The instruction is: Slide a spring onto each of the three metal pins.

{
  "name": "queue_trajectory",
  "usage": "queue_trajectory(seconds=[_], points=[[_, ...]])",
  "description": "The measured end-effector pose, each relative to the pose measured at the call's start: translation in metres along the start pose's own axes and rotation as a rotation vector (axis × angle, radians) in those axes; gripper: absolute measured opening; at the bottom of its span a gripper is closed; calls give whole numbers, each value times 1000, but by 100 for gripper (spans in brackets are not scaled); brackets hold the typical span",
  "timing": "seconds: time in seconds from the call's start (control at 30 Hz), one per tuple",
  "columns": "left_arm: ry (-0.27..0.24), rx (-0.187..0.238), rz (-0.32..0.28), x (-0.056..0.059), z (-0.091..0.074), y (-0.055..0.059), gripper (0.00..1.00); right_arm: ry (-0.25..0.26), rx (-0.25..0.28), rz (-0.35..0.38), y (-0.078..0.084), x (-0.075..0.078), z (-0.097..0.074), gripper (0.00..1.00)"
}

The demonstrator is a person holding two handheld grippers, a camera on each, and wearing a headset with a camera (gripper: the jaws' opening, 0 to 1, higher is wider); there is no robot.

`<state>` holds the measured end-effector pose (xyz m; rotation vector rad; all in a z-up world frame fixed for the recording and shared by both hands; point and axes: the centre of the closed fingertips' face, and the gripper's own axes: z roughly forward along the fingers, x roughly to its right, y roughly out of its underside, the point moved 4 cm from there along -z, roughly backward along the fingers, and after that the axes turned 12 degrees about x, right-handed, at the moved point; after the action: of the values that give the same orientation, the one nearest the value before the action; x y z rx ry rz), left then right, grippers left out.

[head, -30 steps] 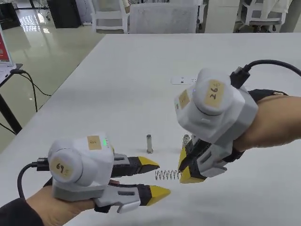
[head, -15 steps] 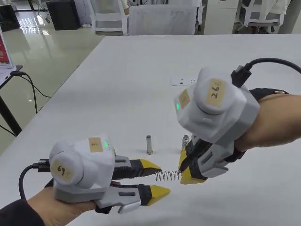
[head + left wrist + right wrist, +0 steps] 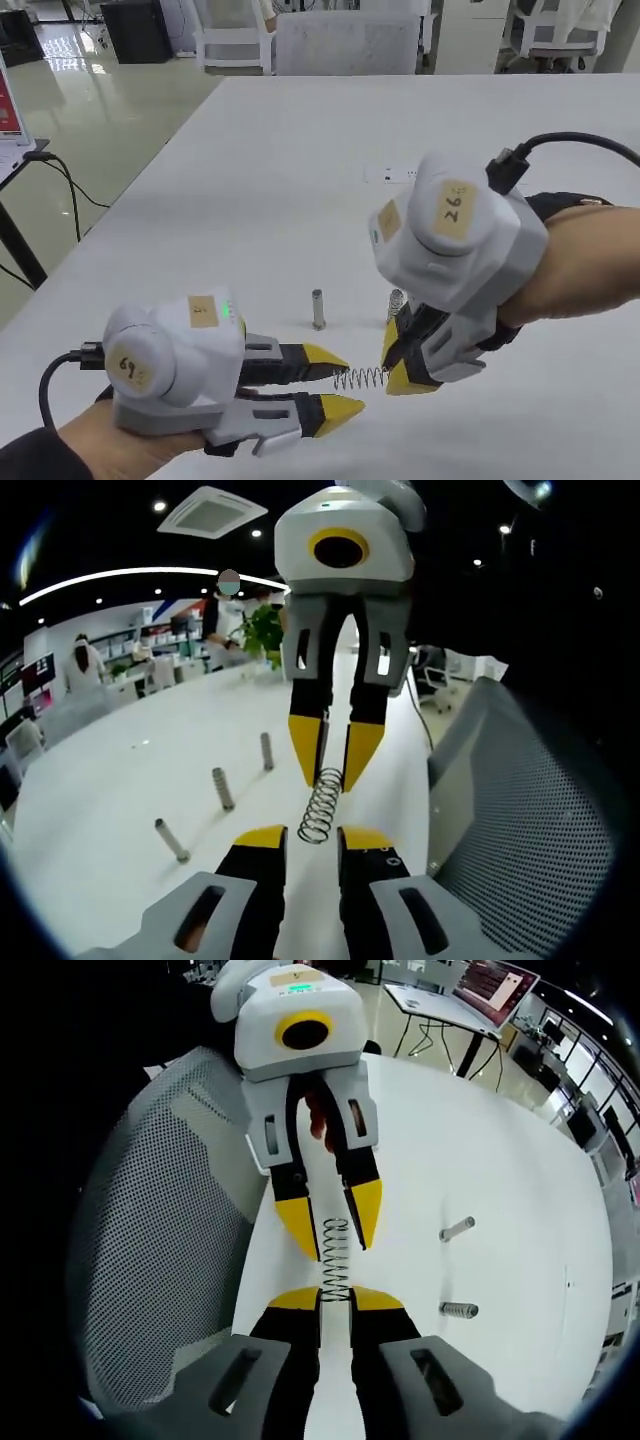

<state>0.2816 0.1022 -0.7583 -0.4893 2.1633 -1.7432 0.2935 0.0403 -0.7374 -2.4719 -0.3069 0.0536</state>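
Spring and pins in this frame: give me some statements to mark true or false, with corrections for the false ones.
1. One end of the loose spring sits between the jaws of the right gripper. True.
2. The left gripper is shut on a pin. False: its jaws stand apart around the loose spring's other end.
3. All three pins already carry springs. False: in the left gripper view the middle pin carries one, while the near pin and the far pin look bare.
4. The pins stand upright on the white table. True.
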Motion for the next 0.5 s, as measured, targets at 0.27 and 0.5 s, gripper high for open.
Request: queue_trajectory(seconds=[0.27,0.5], points=[[22,18,-1,3,2,-3,7,-3,-29,-16,5,0,4,7],[23,16,5,3,1,-2,4,-5,-31,-19,4,0,3,7]])
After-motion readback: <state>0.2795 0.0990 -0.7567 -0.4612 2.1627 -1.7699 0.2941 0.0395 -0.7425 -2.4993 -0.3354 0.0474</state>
